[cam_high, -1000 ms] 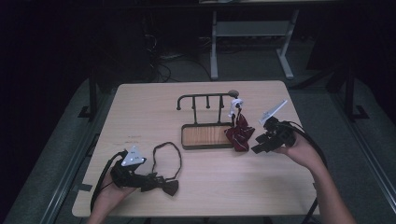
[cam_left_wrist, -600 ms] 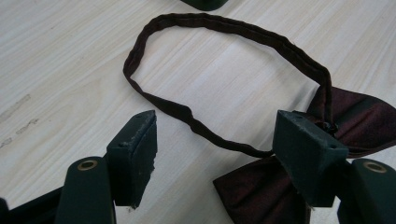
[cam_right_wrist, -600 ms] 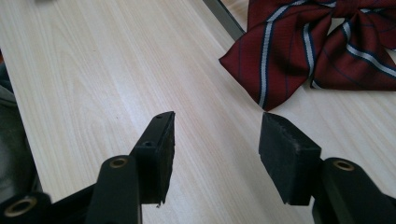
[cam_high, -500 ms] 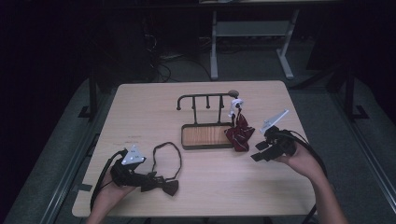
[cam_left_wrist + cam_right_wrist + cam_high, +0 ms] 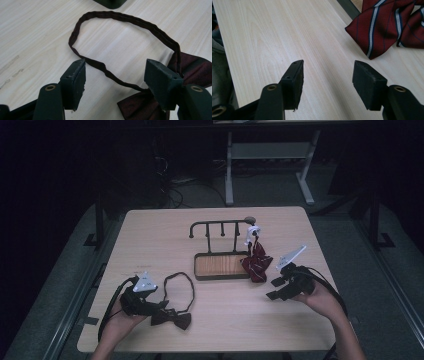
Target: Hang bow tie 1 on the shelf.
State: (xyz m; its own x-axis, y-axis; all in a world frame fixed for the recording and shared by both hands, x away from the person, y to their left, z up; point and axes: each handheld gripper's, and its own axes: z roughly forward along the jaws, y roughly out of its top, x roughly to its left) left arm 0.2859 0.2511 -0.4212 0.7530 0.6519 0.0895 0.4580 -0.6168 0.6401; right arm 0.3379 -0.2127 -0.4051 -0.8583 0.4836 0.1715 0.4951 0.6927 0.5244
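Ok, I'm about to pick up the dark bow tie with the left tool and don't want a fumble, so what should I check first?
1. Left tool open: ok.
2. Bow tie's strap lies between the jaws: ok.
3. Dark bow tie flat on the table, free of the rack: ok.
4. Right tool open and holding nothing: ok.
5. Striped tie hangs on the rack, away from the left side: ok.
6. Whether the strap is clasped shut: cannot tell.
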